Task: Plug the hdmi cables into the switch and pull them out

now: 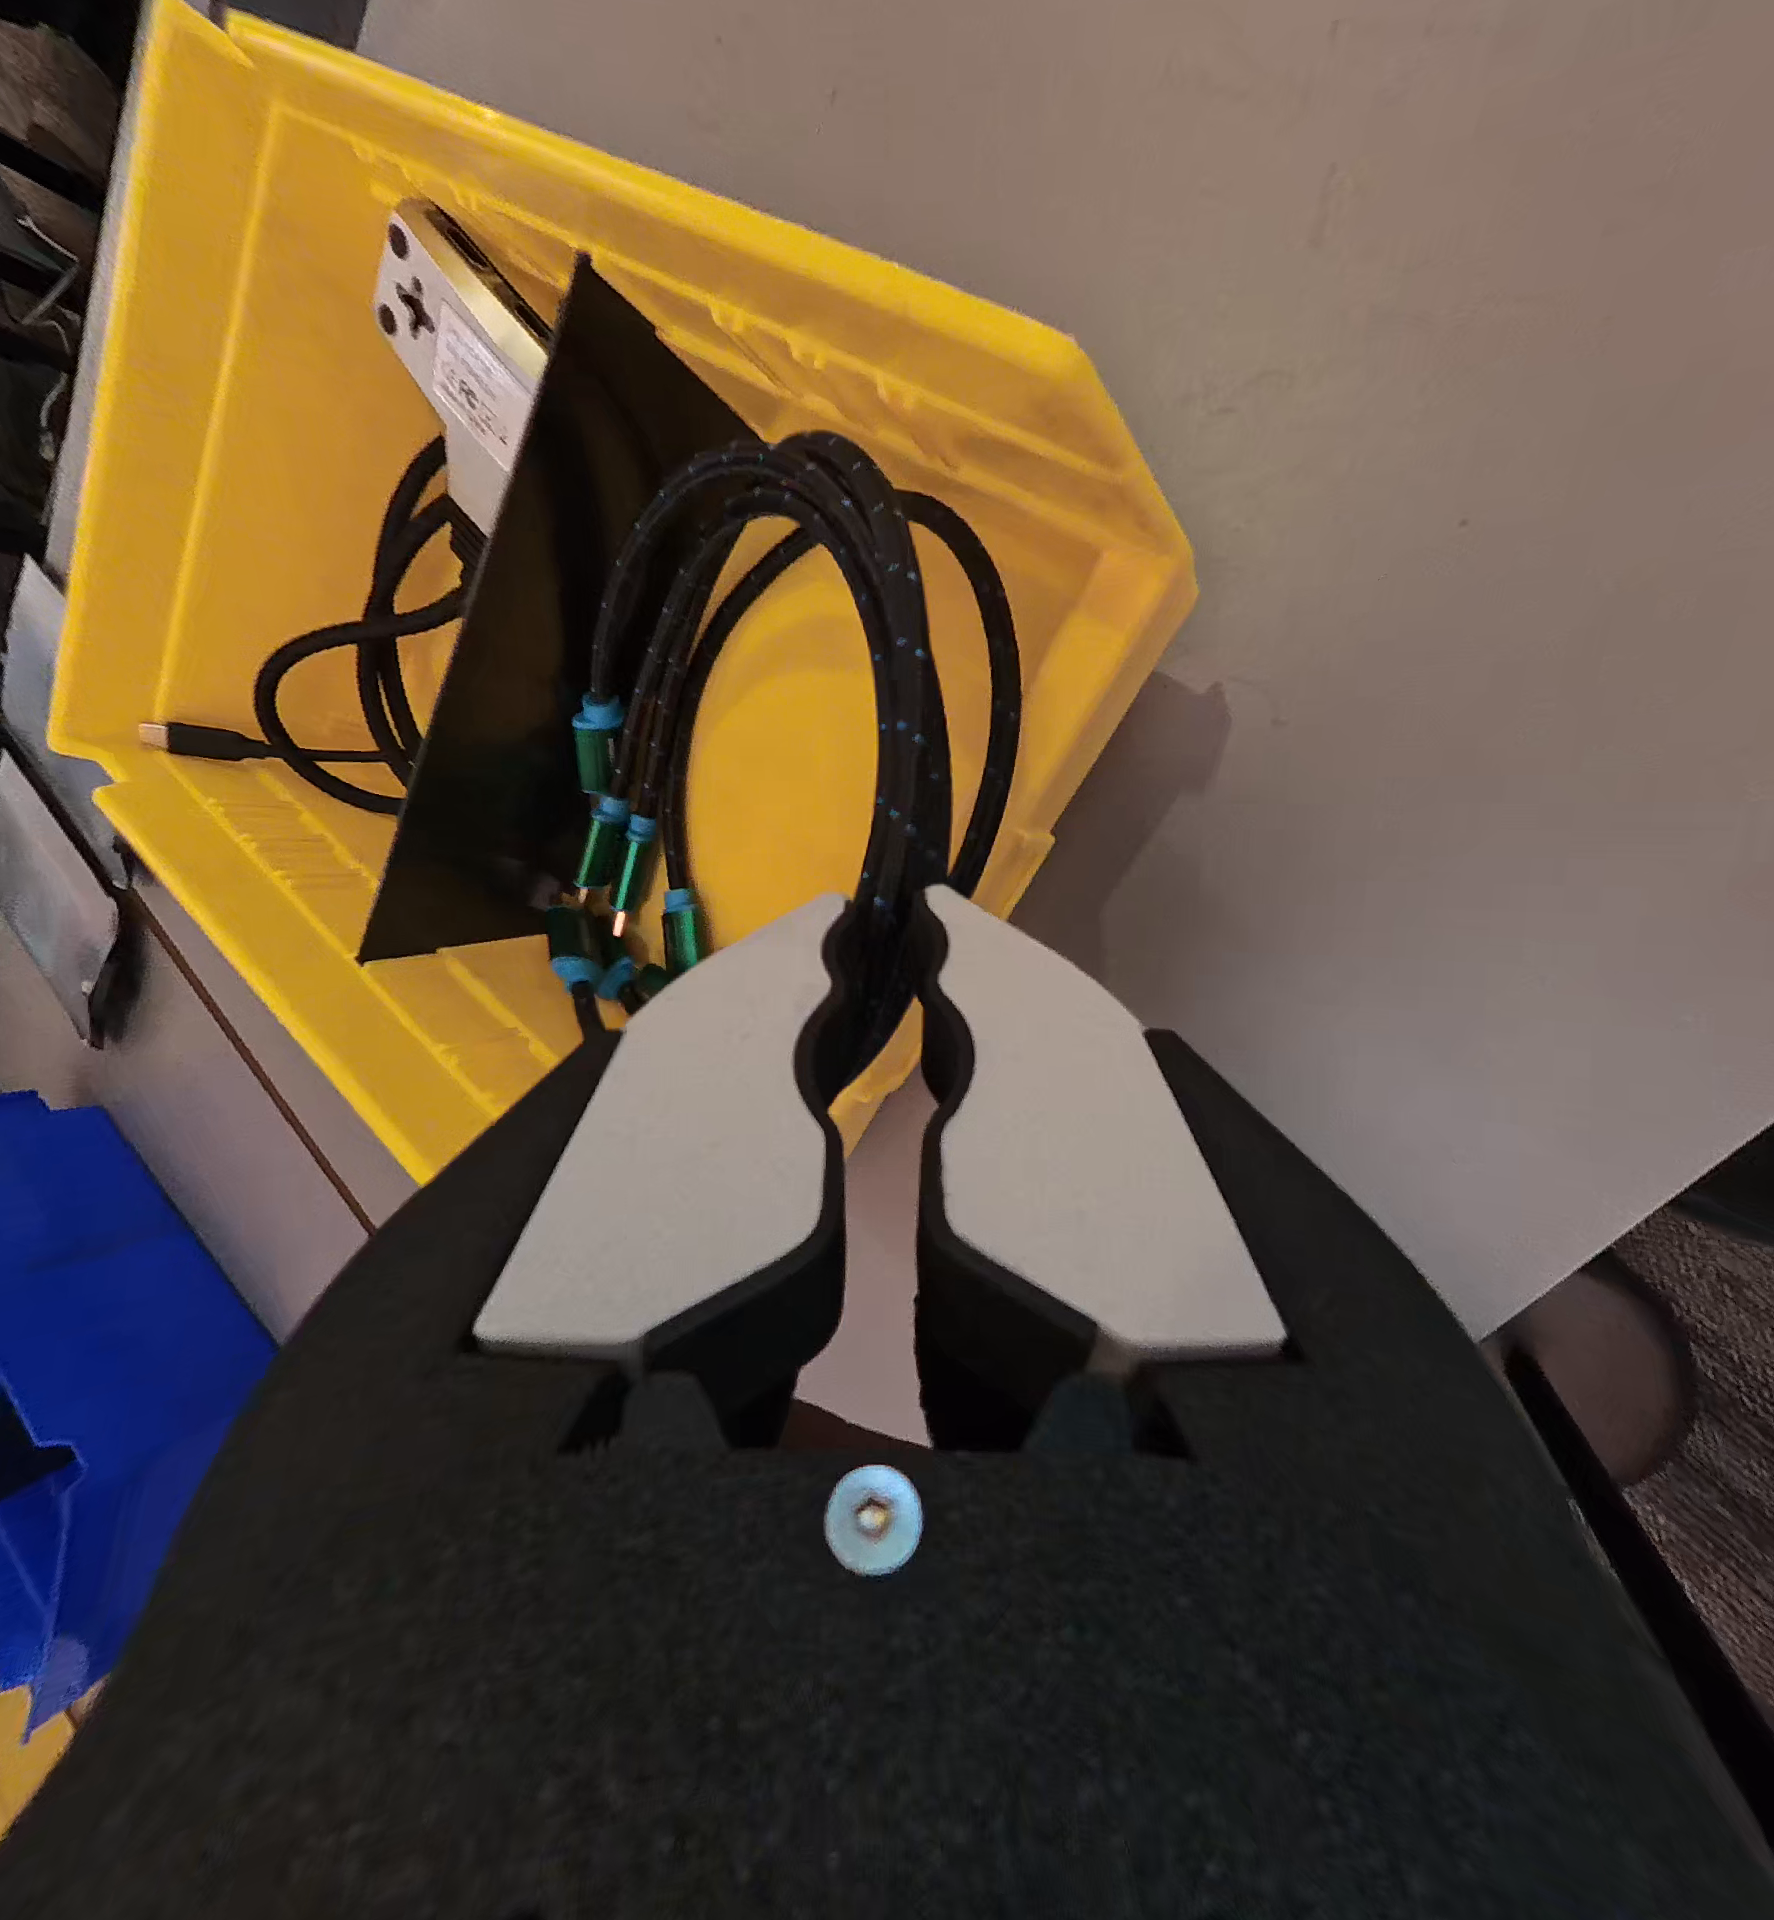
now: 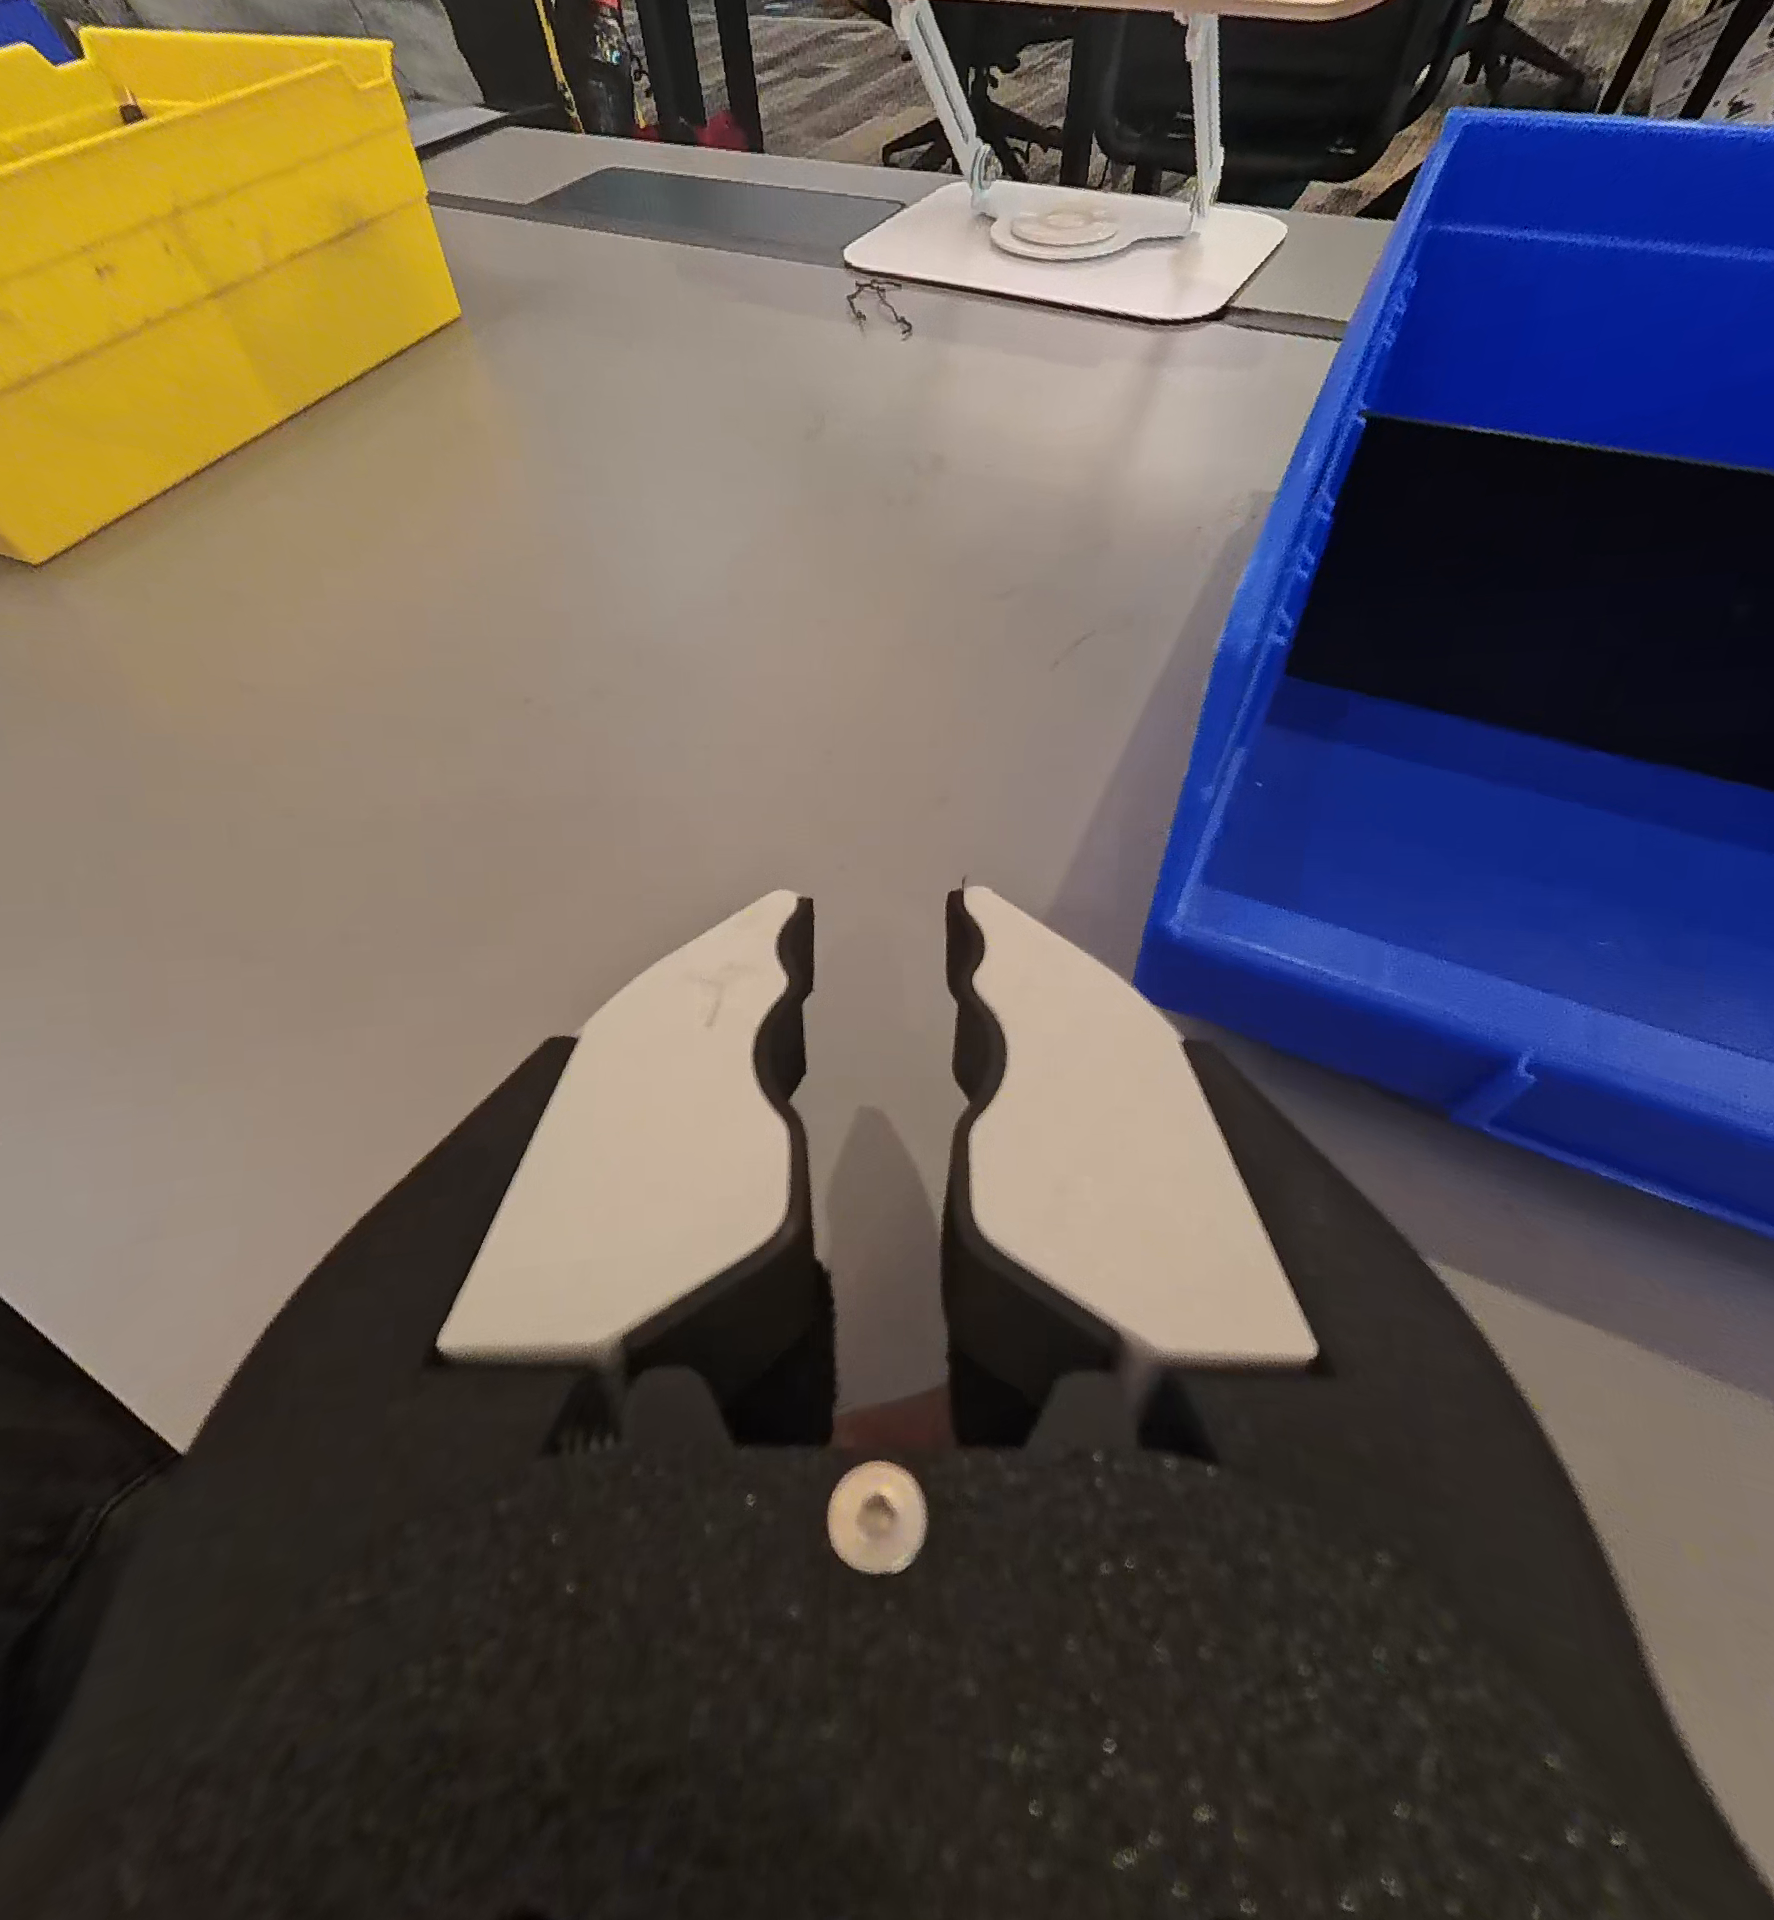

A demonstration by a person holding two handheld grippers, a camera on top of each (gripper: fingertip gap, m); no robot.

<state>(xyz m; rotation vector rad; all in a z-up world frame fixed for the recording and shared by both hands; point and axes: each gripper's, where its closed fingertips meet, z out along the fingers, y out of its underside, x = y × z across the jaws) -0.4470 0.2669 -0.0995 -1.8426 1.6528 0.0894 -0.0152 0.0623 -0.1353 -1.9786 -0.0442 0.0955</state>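
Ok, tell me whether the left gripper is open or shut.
Shut: the left gripper pinches the bundle of HDMI cables between its fingertips.

one yellow bin point(image 1: 239, 520), one blue bin point(image 2: 1485, 935), one switch point(image 1: 457, 343), two tools: left point(image 1: 883, 914), right point(image 2: 880, 904).

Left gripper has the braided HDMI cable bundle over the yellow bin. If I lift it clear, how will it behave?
Likely floppy: the HDMI cable bundle droops in loose loops from the left gripper. Its green connectors hang free at different heights, so they will probably swing and could snag the black divider. Strands may slip unevenly through the grip.
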